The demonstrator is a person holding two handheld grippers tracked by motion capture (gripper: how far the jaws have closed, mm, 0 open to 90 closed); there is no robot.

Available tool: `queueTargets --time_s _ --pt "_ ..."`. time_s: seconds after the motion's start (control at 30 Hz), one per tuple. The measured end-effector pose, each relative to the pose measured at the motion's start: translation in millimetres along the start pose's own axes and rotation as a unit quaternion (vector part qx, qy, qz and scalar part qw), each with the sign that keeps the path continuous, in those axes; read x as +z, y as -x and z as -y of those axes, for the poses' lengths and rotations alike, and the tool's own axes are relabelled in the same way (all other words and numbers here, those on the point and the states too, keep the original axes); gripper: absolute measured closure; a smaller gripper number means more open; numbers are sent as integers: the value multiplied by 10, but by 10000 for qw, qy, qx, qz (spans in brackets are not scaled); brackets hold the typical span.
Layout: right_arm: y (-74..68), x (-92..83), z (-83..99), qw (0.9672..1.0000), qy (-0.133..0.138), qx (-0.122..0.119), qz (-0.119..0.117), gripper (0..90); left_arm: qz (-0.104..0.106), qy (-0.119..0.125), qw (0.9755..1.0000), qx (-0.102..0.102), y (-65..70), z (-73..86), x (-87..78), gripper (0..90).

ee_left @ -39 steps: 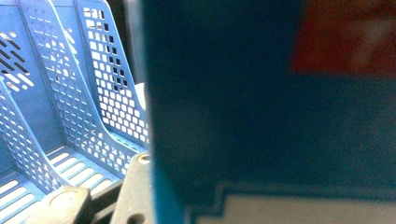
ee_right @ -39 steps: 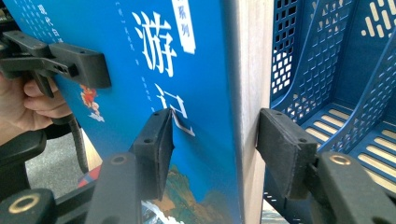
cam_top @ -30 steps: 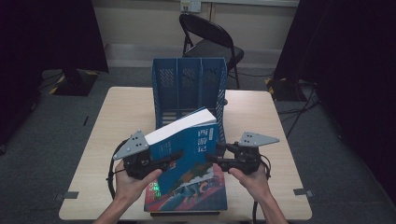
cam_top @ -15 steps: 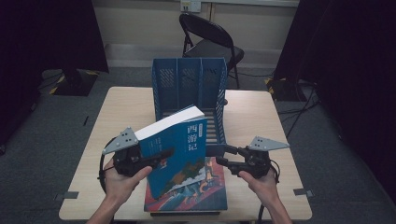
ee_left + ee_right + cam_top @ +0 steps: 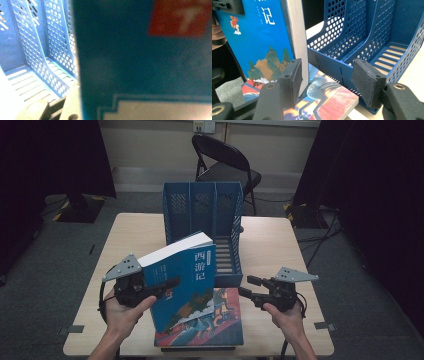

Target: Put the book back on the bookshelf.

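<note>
The blue book [image 5: 182, 282] stands tilted above a second book [image 5: 220, 322] that lies flat on the table [image 5: 135, 227], just in front of the blue file rack [image 5: 202, 210]. The left gripper [image 5: 150, 287] clamps the blue book's left side. The right gripper [image 5: 248, 287] has just been opening; its jaws stand apart, nothing between them.
</note>
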State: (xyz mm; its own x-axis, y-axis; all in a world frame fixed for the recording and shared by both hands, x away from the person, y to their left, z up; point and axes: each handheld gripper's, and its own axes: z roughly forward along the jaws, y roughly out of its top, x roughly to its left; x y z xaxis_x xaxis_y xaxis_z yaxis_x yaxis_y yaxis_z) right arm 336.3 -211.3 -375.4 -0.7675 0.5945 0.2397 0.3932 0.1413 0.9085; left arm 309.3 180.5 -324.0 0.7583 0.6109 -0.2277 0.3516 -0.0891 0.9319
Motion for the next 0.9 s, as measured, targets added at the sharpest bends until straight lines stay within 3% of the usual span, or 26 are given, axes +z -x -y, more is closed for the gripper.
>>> queueTargets --time_s 0.43,0.73,0.9 --pt "47 16 37 10000 -23 56 58 395 -158 25 9999 39 -42 -79 -91 618" --pt "64 17 42 9999 6 122 50 392 -383 113 9992 -61 -53 -124 -161 618" --pt "60 13 38 9999 -4 86 62 391 -407 236 9986 -241 -130 -175 -198 618"
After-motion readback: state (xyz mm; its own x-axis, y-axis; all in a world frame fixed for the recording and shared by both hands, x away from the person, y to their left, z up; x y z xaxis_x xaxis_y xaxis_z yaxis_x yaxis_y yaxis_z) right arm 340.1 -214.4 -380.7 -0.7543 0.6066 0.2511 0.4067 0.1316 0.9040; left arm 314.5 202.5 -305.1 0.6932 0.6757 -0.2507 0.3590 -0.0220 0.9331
